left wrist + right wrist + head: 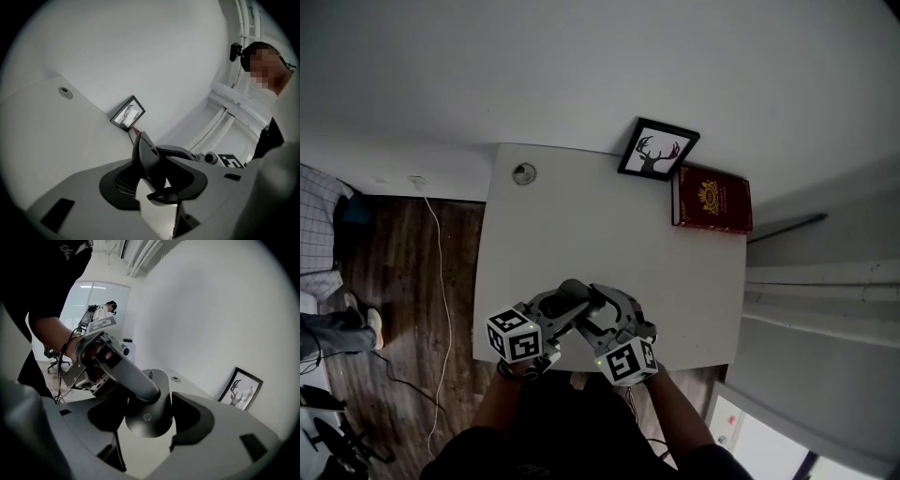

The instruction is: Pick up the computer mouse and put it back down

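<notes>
Dark grey mouse, white table

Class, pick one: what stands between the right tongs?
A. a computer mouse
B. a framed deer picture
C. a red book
A: in the right gripper view the dark computer mouse sits between the right tongs, its logo facing the camera.

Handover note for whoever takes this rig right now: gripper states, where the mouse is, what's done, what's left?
Left gripper: jaws closed on the computer mouse, which stands on edge between them.
Right gripper: jaws also on the same mouse, from the opposite side.
Mouse: held by both grippers, off the white table, above its near edge.
Done: the pickup.
Left: lower the mouse onto the table, open both jaws and pull clear.
</notes>
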Demonstrator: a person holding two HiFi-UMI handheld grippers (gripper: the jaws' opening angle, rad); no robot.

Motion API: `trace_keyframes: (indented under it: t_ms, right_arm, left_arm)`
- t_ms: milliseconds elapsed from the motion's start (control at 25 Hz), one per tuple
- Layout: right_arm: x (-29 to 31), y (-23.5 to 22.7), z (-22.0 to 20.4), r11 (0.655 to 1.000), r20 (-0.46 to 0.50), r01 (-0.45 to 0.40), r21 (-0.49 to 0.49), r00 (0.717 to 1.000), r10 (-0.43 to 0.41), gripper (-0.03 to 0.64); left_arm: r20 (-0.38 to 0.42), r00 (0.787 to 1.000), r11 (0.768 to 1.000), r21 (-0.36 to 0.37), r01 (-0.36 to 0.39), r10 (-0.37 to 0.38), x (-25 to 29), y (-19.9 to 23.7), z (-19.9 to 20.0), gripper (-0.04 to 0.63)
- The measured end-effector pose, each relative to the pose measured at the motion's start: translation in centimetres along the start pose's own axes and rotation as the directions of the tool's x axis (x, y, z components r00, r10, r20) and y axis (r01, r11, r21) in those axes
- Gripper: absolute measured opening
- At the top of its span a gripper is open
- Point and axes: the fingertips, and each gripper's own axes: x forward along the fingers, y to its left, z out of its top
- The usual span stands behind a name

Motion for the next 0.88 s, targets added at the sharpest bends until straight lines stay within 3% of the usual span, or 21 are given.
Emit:
trace_keyframes:
  t_ms: [240,600,880]
  right_arm:
    - [0.1,-0.3,0.0,1.000,0.009,0.004,-0.006,1.000,-0.004,0.308]
    - [-0.7,-0.6,-0.1,0.999,0.004,0.036,-0.038,0.999,-0.036,0.308]
    - [-3.0,-1.1,0.0,0.996,0.030,0.079,-0.040,0.996,-0.078,0.307]
  left_arm:
    - [0.013,1.000,0.999,0.031,0.014,-0.014,0.2,-0.6,0.4,0.135]
    - [0.009,1.000,0.991,0.130,-0.026,0.025,0.5,-1.8,0.5,0.129]
    - [0.059,0.992,0.978,0.173,-0.118,0.110,-0.3,-1.8,1.3,0.127]
